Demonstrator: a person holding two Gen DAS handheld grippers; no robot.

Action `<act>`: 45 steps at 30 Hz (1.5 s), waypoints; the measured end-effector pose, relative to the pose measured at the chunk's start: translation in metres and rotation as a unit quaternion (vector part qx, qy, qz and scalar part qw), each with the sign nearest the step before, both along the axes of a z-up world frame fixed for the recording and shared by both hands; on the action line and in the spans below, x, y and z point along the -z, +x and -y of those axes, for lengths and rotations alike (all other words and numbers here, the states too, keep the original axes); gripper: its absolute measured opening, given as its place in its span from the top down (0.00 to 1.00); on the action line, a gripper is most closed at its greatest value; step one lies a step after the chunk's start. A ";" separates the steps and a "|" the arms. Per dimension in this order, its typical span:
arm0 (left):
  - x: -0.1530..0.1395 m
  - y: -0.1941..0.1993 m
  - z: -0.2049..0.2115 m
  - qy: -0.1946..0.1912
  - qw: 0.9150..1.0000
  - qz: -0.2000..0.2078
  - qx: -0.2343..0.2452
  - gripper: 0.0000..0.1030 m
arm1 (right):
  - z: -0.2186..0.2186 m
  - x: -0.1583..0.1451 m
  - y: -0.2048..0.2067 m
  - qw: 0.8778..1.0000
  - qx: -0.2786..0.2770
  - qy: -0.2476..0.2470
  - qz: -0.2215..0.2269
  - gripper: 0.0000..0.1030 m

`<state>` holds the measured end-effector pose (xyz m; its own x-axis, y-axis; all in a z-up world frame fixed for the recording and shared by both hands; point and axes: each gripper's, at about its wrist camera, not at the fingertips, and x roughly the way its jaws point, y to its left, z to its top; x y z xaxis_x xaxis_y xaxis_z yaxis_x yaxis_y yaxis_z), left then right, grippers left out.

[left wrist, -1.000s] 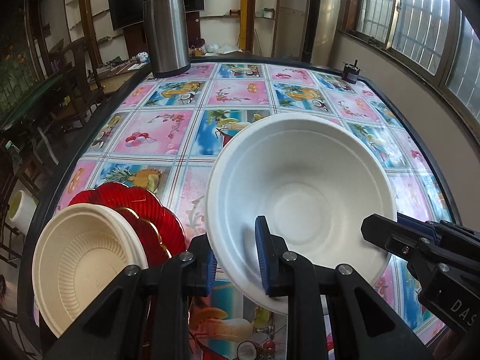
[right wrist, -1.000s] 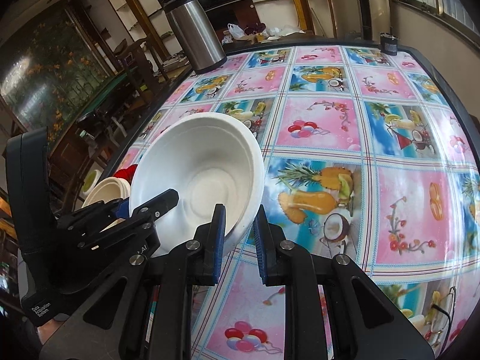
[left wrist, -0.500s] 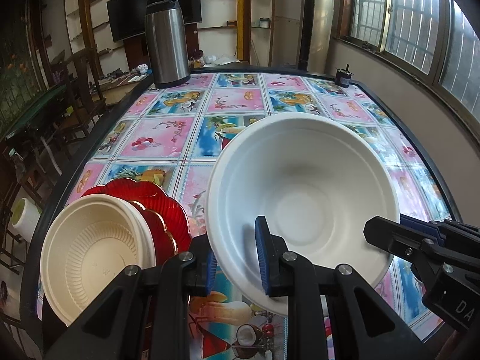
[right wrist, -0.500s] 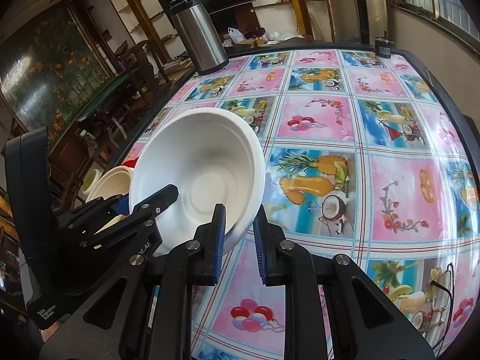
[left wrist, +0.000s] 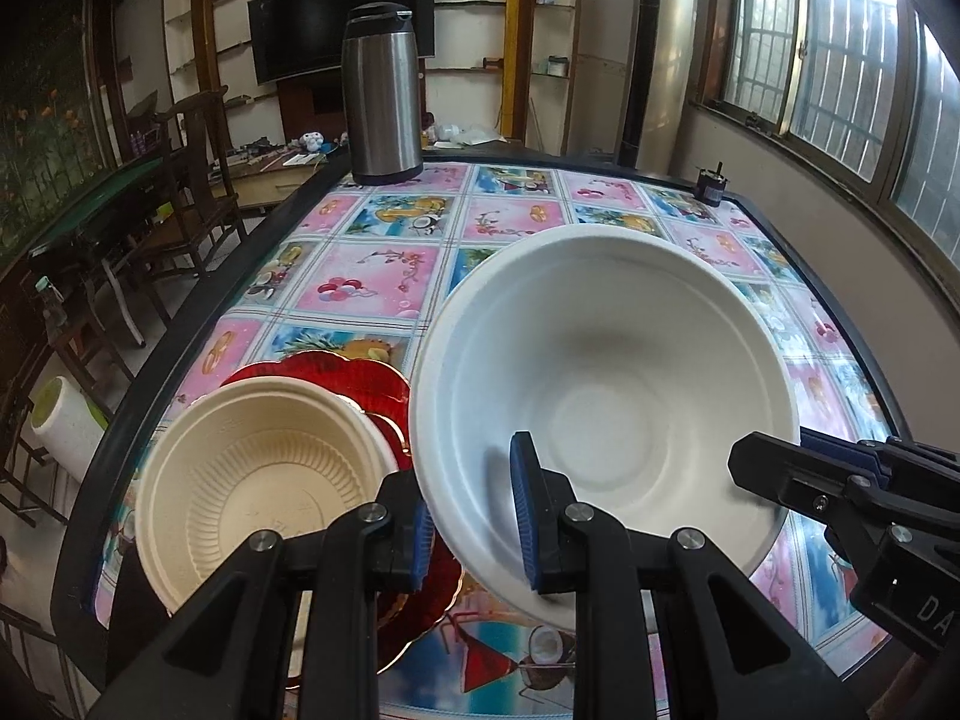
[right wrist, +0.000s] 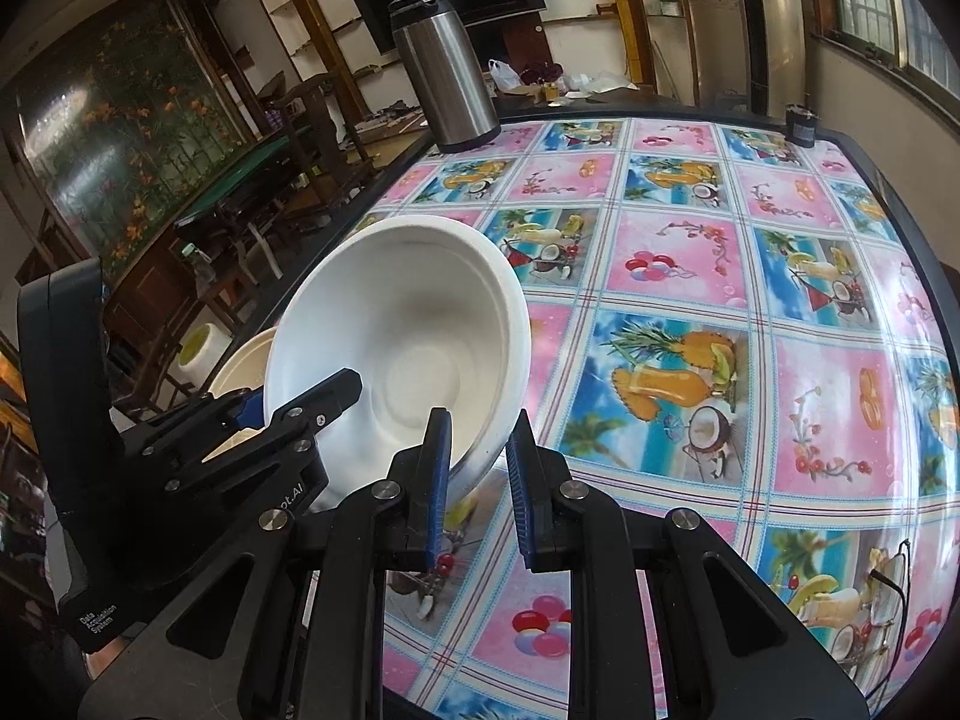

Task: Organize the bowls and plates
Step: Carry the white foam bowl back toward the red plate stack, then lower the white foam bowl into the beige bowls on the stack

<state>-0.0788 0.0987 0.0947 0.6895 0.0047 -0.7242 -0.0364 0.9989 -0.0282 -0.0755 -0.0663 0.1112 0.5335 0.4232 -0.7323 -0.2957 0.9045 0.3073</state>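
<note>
In the left wrist view, at the far left edge below the table, a pale roll (left wrist: 66, 426) is being shown beside dark chairs. At lower left a cream ribbed bowl (left wrist: 264, 480) is being carried on a stack of red gold-edged plates (left wrist: 360, 378) lying near the table's black rim (left wrist: 198, 300). Just right of it, at lower centre, the left gripper (left wrist: 474, 528) is being kept narrow, its blue pads (left wrist: 525, 510) clamped across the near rim of a large white bowl (left wrist: 606, 408), which is being held tilted above the fruit-patterned tablecloth (left wrist: 372, 276). At lower right the right gripper (left wrist: 804, 450) is being seen pinching the same bowl's right rim. In the upper centre a steel flask (left wrist: 381, 96) is being shown upright at the far edge of the table, and a small dark jar (left wrist: 711, 186) at the far right corner.

In the right wrist view, at lower left, the left gripper (right wrist: 282, 408) is being seen gripping the white bowl (right wrist: 408, 354) from the left, with the cream bowl (right wrist: 240, 360) partly hidden behind it. At lower centre the right gripper (right wrist: 480, 480) is being kept narrow on the bowl's near edge. At lower right, a pair of spectacles (right wrist: 888, 576) is being shown lying on the cloth.
</note>
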 end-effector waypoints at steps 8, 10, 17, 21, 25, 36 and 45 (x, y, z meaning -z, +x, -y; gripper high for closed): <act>-0.008 -0.015 -0.052 -0.007 0.999 0.004 -0.051 0.78 | -0.054 -0.012 0.001 0.999 -0.051 -0.002 0.009 0.82; -0.007 -0.018 -0.063 -0.007 0.998 0.001 -0.063 0.78 | -0.069 -0.013 0.001 0.998 -0.064 -0.003 0.009 0.82; 0.008 -0.027 -0.100 -0.010 0.995 -0.026 -0.098 0.78 | -0.115 0.001 0.007 0.994 -0.107 -0.009 -0.011 0.82; 0.020 -0.023 -0.109 -0.011 0.993 -0.042 -0.111 0.78 | -0.134 0.015 0.010 0.993 -0.117 -0.018 -0.025 0.82; 0.027 -0.021 -0.114 -0.012 0.992 -0.053 -0.114 0.78 | -0.145 0.025 0.017 0.992 -0.120 -0.027 -0.039 0.82; 0.032 -0.017 -0.118 -0.005 0.991 -0.058 -0.116 0.78 | -0.154 0.034 0.025 0.991 -0.114 -0.047 -0.044 0.82; 0.034 -0.018 -0.114 0.015 0.992 -0.050 -0.116 0.71 | -0.155 0.032 0.023 0.992 -0.110 -0.050 -0.041 0.82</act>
